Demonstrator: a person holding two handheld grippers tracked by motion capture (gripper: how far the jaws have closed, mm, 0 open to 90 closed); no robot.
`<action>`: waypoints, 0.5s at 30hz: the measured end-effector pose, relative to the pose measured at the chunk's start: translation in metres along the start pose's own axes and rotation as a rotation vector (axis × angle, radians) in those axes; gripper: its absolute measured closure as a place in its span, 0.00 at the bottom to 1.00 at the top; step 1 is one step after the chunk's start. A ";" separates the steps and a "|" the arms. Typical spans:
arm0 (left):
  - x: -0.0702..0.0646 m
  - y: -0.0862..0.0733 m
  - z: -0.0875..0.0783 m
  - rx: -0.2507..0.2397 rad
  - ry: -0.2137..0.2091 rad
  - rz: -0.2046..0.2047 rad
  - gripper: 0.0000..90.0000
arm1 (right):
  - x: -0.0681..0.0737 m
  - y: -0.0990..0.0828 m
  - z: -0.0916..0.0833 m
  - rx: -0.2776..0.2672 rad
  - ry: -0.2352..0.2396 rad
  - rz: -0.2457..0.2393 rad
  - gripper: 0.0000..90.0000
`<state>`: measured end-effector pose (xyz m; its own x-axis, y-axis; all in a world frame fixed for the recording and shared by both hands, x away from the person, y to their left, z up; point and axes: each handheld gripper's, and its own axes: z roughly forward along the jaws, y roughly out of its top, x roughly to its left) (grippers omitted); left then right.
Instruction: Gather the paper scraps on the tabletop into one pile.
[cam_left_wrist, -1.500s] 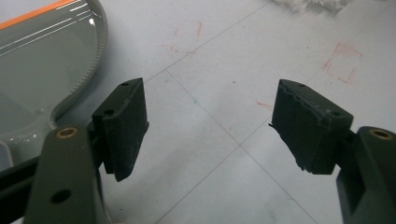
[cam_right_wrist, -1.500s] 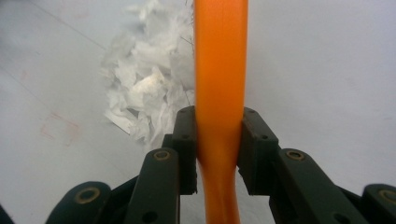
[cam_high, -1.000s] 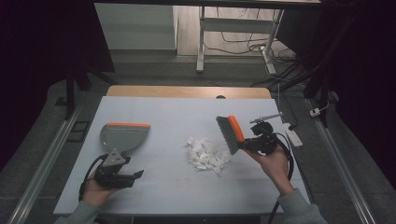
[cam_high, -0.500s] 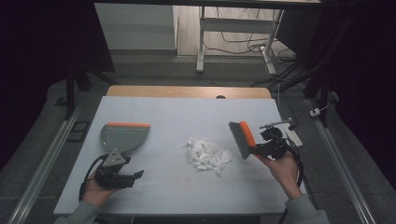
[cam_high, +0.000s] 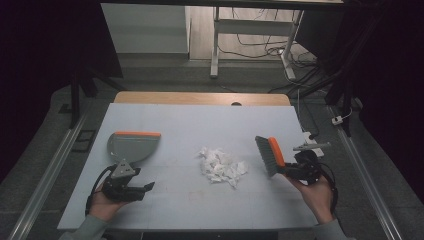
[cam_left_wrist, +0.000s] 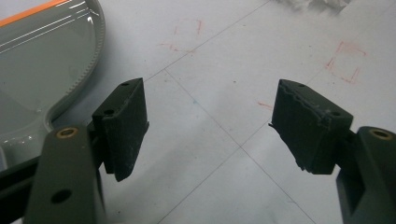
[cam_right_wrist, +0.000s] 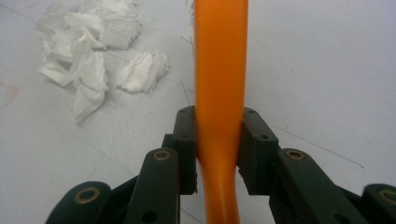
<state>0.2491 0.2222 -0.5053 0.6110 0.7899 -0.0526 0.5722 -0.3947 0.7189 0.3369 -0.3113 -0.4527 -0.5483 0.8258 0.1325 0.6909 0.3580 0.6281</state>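
A pile of crumpled white paper scraps (cam_high: 221, 166) (cam_right_wrist: 93, 56) lies in the middle of the white table (cam_high: 200, 125). My right gripper (cam_high: 295, 170) (cam_right_wrist: 218, 140) is shut on the orange handle of a hand brush (cam_high: 270, 156) (cam_right_wrist: 220, 70), whose grey bristles point toward the pile from its right. A grey dustpan (cam_high: 131, 145) (cam_left_wrist: 42, 70) with an orange lip lies flat at the left. Just in front of its handle my left gripper (cam_high: 145, 188) (cam_left_wrist: 210, 126) rests low on the table, open, with nothing between its pads.
Faint red marks (cam_left_wrist: 345, 60) are drawn on the tabletop. A wooden strip (cam_high: 200, 98) runs along the table's far edge. Beyond it are desk legs (cam_high: 215, 45) and cables on the floor. Metal rails flank the table on both sides.
My right gripper has carried the brush to the right and slightly down, away from the paper pile. The left gripper and the dustpan have stayed put.
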 end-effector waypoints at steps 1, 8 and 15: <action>0.000 0.000 0.000 0.001 0.000 0.000 0.31 | 0.000 -0.002 -0.001 -0.004 0.002 -0.004 0.79; 0.000 0.001 0.000 -0.003 0.003 -0.001 0.31 | 0.003 -0.016 -0.007 -0.033 -0.002 -0.053 0.79; 0.000 0.002 0.002 -0.002 0.004 0.001 0.31 | 0.003 -0.018 -0.004 -0.041 0.003 -0.082 0.79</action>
<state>0.2513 0.2210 -0.5050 0.6096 0.7912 -0.0489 0.5704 -0.3950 0.7202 0.3209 -0.3172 -0.4605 -0.6037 0.7930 0.0814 0.6237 0.4062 0.6678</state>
